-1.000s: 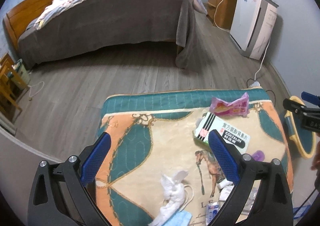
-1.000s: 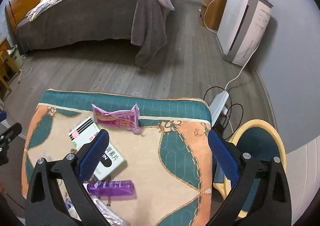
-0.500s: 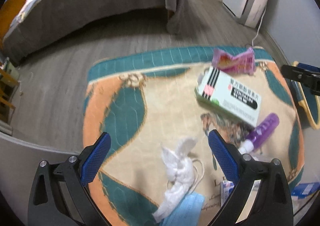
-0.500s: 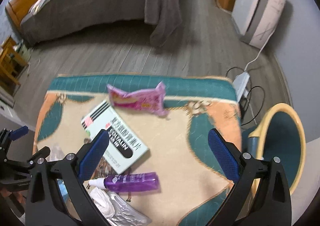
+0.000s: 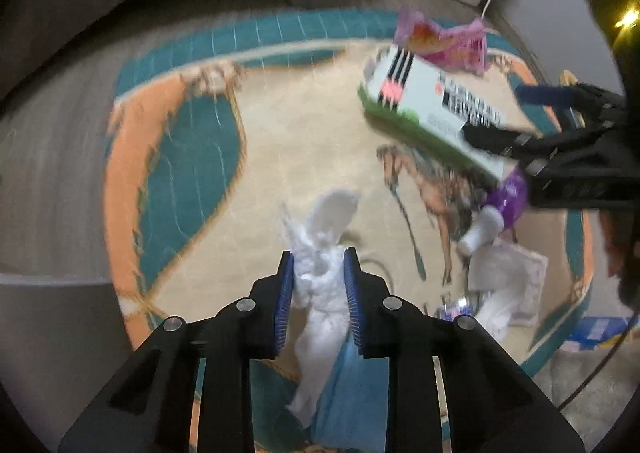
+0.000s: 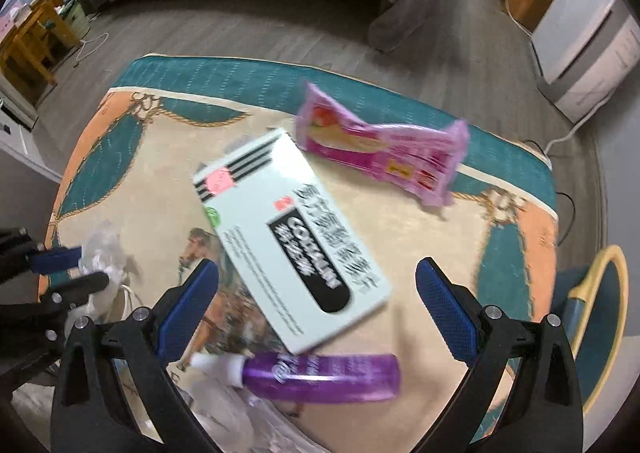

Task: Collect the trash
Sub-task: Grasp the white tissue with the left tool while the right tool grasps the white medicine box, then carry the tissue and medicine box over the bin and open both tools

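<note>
From my left wrist view, my left gripper (image 5: 319,259) points steeply down at the patterned cloth (image 5: 280,141) covering the low table. My jaws are closing, and the crumpled white tissue (image 5: 320,285) stands right between my blue pads (image 5: 285,293), which already press against it on both sides. The tissue's upper tuft pokes out beyond my fingertips, and its tail runs back between my fingers over a blue face mask (image 5: 340,385). Off to the right lie the white and green medicine box (image 5: 432,113), the pink snack wrapper (image 5: 444,41) touching the box's far corner, and the purple bottle (image 5: 508,201) with its white cap, just beside a clear plastic packet (image 5: 512,277). My right gripper (image 5: 508,113) reaches in from the right edge above the box.

From my right wrist view, my right gripper (image 6: 317,285) has its jaws spread wide with nothing pinched. The medicine box (image 6: 288,237) lies on the cloth (image 6: 440,253) between and beyond my two fingers, set diagonally, not touching either pad. The purple bottle (image 6: 320,375) lies crosswise nearer to me, just beside the box's near corner. The pink snack wrapper (image 6: 384,151) sits farther off, toward the cloth's far edge. At the left edge my left gripper (image 6: 76,271) is clamped around the white tissue (image 6: 102,249).
</note>
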